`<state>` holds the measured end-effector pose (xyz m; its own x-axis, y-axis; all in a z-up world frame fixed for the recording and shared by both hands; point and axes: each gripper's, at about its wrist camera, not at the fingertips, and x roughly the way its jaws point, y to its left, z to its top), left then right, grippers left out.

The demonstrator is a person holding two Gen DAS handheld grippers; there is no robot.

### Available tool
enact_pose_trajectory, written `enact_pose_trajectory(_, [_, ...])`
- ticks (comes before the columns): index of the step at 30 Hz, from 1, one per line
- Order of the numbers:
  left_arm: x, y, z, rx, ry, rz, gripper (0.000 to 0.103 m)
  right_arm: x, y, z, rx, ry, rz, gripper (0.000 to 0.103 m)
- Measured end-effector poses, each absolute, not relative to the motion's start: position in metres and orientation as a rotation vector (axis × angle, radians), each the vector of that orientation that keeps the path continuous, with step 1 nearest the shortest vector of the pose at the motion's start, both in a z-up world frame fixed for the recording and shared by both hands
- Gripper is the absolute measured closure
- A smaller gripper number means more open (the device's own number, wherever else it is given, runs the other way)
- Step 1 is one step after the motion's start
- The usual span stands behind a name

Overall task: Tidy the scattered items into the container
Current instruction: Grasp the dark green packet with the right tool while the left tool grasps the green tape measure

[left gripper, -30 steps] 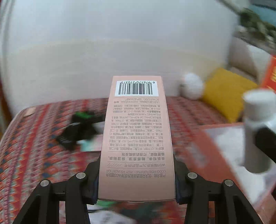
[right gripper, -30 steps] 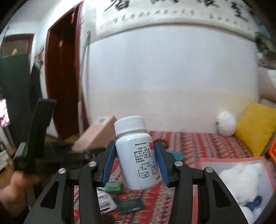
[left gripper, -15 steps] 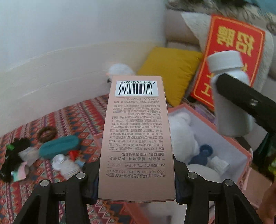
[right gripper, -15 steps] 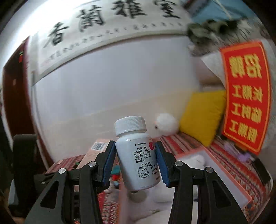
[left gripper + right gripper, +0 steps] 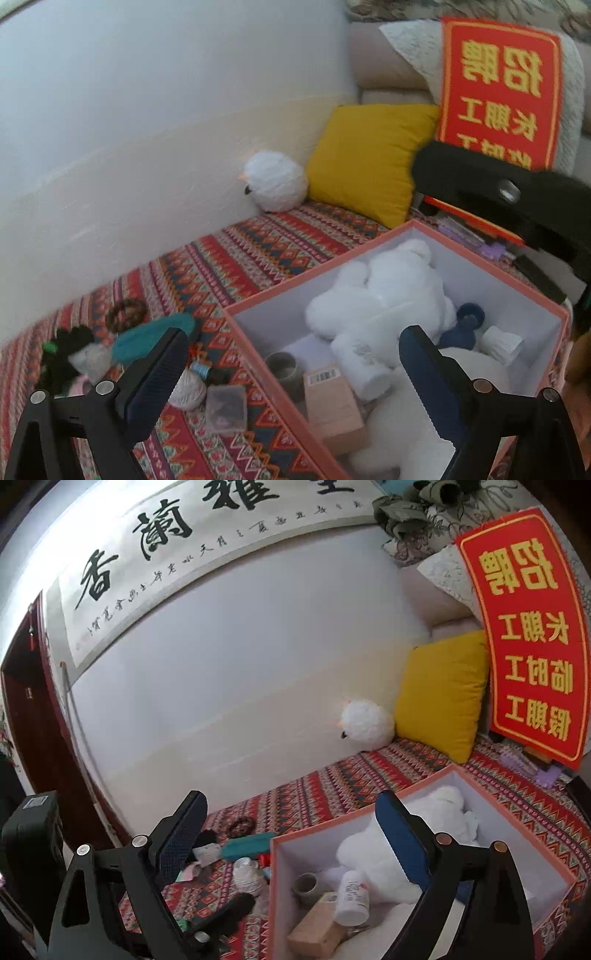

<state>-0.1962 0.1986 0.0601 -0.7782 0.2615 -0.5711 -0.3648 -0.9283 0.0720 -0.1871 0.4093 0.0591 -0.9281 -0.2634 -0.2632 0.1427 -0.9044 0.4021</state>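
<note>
The fingers (image 5: 155, 373) of the left gripper (image 5: 291, 373) are spread wide, and nothing is held or touched between them; they are seen above the near corner of the pink box (image 5: 491, 266). The fingers (image 5: 402, 842) of the right gripper (image 5: 291, 838) are likewise set wide apart and empty, hanging over the same box (image 5: 517, 830).

The box stands open on a patterned bed cover (image 5: 258, 251). Inside it, a white plush bear (image 5: 391, 291) is laid across the middle. A pink carton (image 5: 332, 402) with a barcode is lying against the near wall, and a white pill bottle (image 5: 352, 897) is lying on its side just beside it, leaning on the bear. A grey-green cup (image 5: 306, 886) is set near the corner, touching or almost touching the carton. A dark blue object (image 5: 465, 325) and a small white roll (image 5: 502, 341) are seen at the far side.

Outside the box, on the cover, a teal case (image 5: 151, 336), a brown bracelet (image 5: 125, 314), a white ball of thread (image 5: 188, 391) and a small clear packet (image 5: 225, 408) are scattered near its left wall.
</note>
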Motion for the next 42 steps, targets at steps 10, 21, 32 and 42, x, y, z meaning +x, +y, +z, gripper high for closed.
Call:
enact_pose_trajectory(10, [-0.184, 0.094, 0.052, -0.895, 0.017, 2.795, 0.007, -0.18, 0.329, 0.063, 0.495, -0.419, -2.772, 0.008])
enact_pose_trajectory(21, [-0.186, -0.056, -0.035, -1.245, -0.226, 2.904, 0.006, -0.199, 0.195, 0.02, 0.751, -0.149, -2.622, 0.008])
enact_pose_trajectory(32, [-0.246, -0.074, -0.149, -1.617, -0.194, 2.773, 0.006, -0.234, 0.146, -0.078, 1.217, -0.159, -2.43, 0.008])
enact_pose_trajectory(42, [-0.259, -0.063, -0.164, -1.593, -0.15, 2.72, 0.035, -0.249, 0.145, -0.144, 1.492, -0.217, -2.284, 0.01])
